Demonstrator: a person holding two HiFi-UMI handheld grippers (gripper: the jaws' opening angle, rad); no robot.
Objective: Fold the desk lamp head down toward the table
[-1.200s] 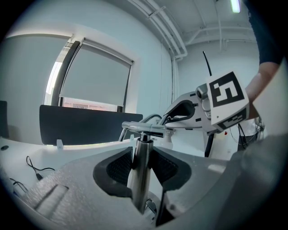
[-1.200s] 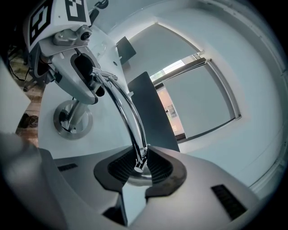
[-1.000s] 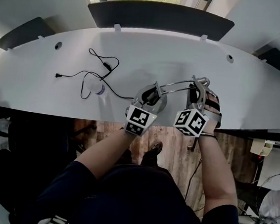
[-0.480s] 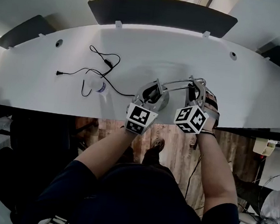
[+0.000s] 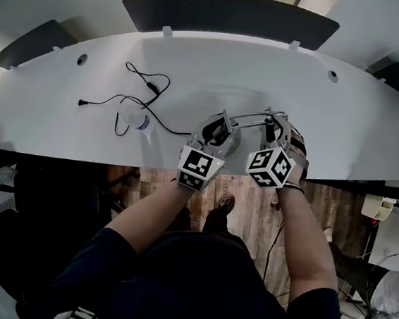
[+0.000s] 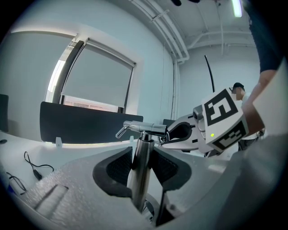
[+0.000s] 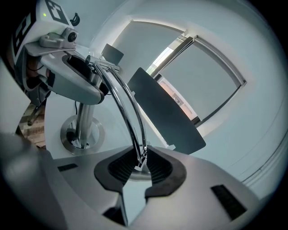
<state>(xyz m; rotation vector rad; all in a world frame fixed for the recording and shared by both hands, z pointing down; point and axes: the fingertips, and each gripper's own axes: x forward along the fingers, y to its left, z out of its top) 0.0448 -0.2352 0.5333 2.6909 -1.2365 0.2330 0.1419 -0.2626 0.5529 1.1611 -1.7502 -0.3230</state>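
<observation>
Desk lamp: stands at the near edge of the white desk, in the middle
Left gripper: jaws squeeze the shiny lamp post
Right gripper: jaws pinch the thin curved lamp arm
Cable: lies loose on the left

Fingers of the left gripper pinch the upright lamp post.
</observation>
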